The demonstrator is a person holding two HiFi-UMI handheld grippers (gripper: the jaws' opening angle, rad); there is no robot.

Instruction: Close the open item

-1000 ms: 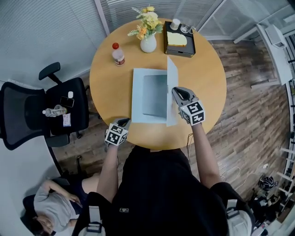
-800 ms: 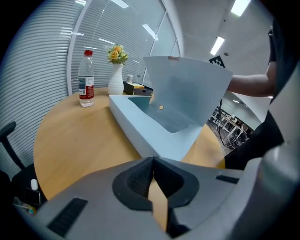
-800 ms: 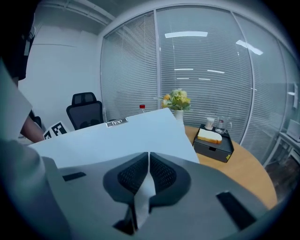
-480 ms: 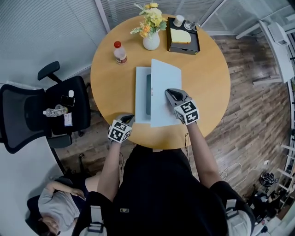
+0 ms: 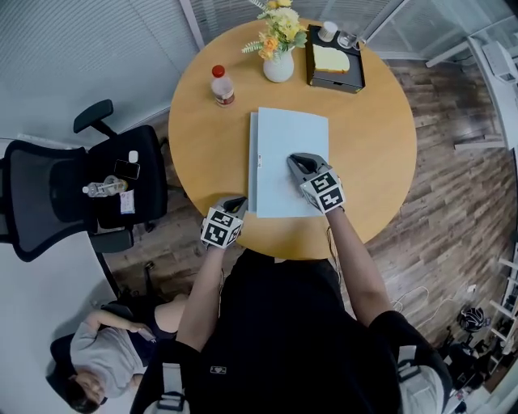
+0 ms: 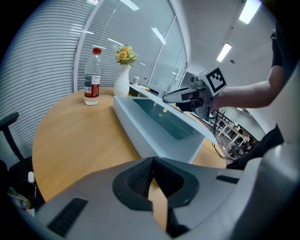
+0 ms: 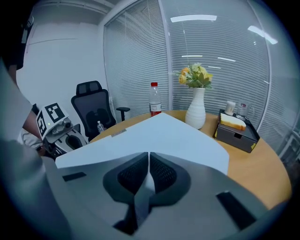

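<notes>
**Three cameras over one round table**

The head camera looked steeply down from above onto the table (image 5: 372,137), the left gripper (image 5: 235,202) and the right gripper (image 5: 296,163). The left gripper's camera sat low at the table's edge and faced forward past its jaws. The right gripper's camera sat close over the pale lid (image 7: 154,136). All three views took in the bottle (image 5: 222,86) and the vase (image 5: 278,66) beyond the jaws.

Flowers (image 5: 282,18) cut off @ top edge (head view); tray (image 5: 335,82) contents too small to ID.

An office: glass walls with blinds (image 7: 215,61), a swivel chair (image 5: 48,198), round meeting table (image 5: 372,145).
</notes>
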